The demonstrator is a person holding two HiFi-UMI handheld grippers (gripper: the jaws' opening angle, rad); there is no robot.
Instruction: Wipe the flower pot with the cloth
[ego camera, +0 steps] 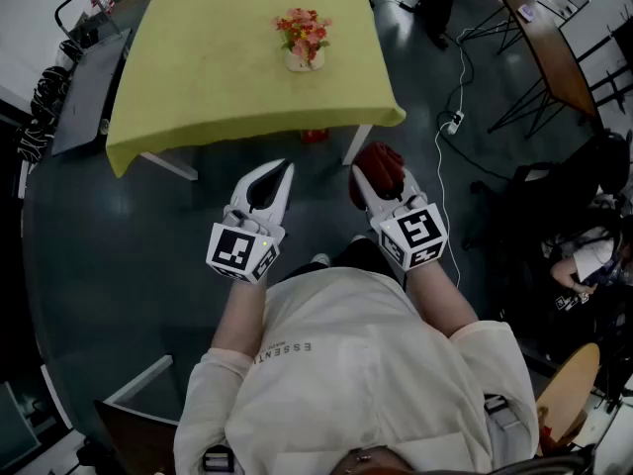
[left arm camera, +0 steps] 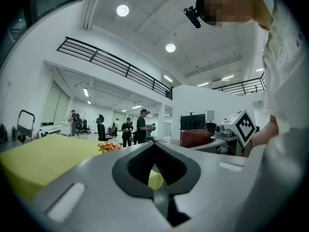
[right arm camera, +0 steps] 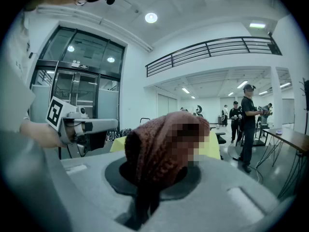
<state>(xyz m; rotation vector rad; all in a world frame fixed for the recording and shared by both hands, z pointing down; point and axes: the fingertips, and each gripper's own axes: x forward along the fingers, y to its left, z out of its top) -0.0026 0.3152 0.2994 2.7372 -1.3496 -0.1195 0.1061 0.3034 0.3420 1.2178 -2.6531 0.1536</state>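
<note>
Cloth (right arm camera: 155, 151), a soft dark-red knit wad, is pinched in the closed jaws of the right gripper (ego camera: 384, 188), while the left gripper (ego camera: 284, 171) has its jaws shut together on nothing. The flower pot (ego camera: 302, 59) stands well apart from both, toward the far side of the yellow table (ego camera: 198, 67). It looks small, light and easy to tip, perhaps breakable, so it is best steadied by its pale wall below the blooms while the limp cloth rubs it.

Count-wise: two grippers, the left gripper (ego camera: 287, 169) and the right gripper (ego camera: 381, 181). One dark red cloth (ego camera: 379, 156), pinched in the right one's jaws. One flower pot (ego camera: 304, 43) and one yellow table (ego camera: 198, 57), both out ahead of the grippers.
</note>
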